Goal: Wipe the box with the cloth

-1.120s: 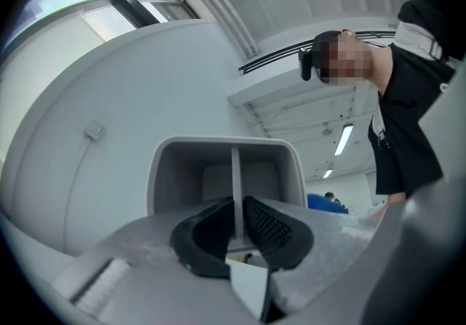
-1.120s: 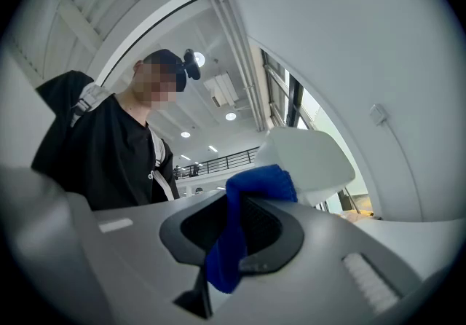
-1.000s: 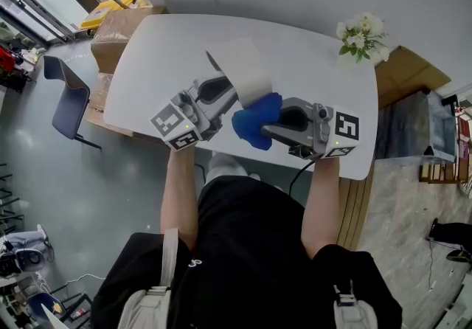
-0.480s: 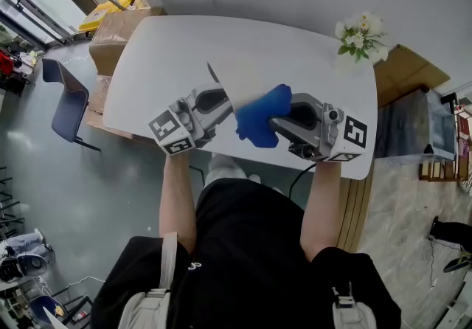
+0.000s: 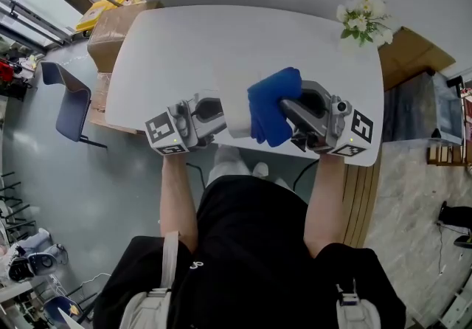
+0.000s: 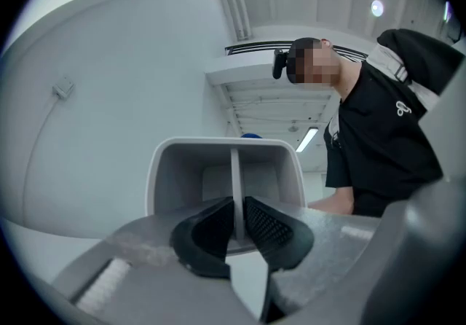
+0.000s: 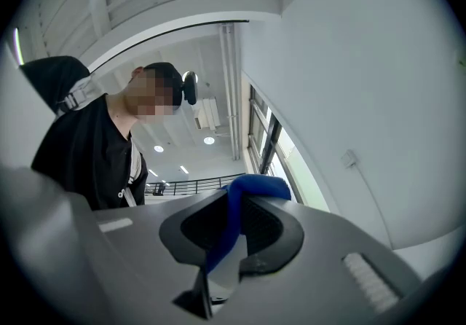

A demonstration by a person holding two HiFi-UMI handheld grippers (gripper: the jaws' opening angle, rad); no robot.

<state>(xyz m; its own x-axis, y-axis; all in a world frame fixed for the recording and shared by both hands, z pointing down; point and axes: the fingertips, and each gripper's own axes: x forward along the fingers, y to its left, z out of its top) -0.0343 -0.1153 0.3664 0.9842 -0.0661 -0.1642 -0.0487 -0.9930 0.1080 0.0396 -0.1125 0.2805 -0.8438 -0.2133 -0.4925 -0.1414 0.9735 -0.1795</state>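
Blue cloth (image 5: pixel 271 104) is clamped between the closed jaws of the right gripper (image 7: pixel 231 232) and sits against the right side of the white box (image 5: pixel 237 110). The left gripper (image 6: pixel 238 223) jaws are closed on a thin wall of the box. Both are held at the near edge of the tabletop (image 5: pixel 221 40).

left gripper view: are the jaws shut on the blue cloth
No, the left gripper grips a thin wall of the white plastic box; the right gripper holds the blue cloth.
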